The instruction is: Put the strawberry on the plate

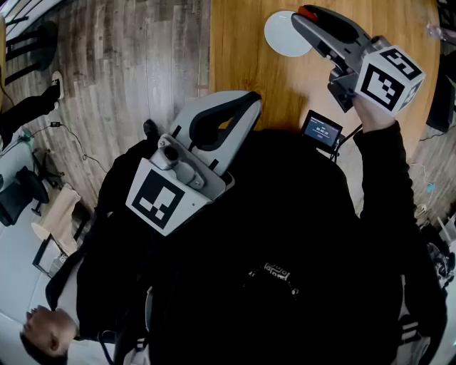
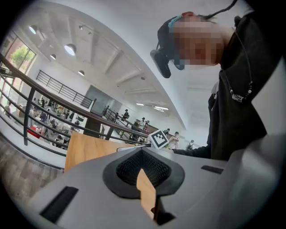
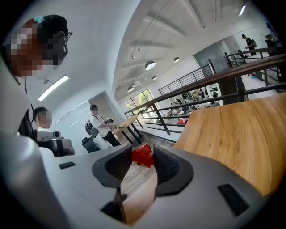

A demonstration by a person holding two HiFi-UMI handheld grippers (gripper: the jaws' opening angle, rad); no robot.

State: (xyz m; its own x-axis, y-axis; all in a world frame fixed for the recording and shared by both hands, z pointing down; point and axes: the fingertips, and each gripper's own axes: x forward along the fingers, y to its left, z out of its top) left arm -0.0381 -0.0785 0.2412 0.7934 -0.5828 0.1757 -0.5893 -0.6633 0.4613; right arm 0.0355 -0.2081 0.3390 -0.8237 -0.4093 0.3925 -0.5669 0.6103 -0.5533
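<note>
Red strawberry (image 3: 143, 155) sits pinched at the very tips of the right gripper (image 1: 306, 16), its dark ribbed pads pressed against it from both sides, with a bare wedge of space behind it toward the gripper's body. From the head view, those tips and the fruit hang at the upper right rim of the white plate (image 1: 278, 36); whether the berry is touching the plate cannot be told. The plate lies on a wooden table (image 1: 249, 64).

The left gripper (image 2: 142, 152) is held well apart from the plate, on the near side of it, close to the person's dark-clothed chest. Its jaws are clenched together at the tips with nothing between them. A small device with a lit screen (image 1: 322, 130) lies on the table nearer the person than the plate.
</note>
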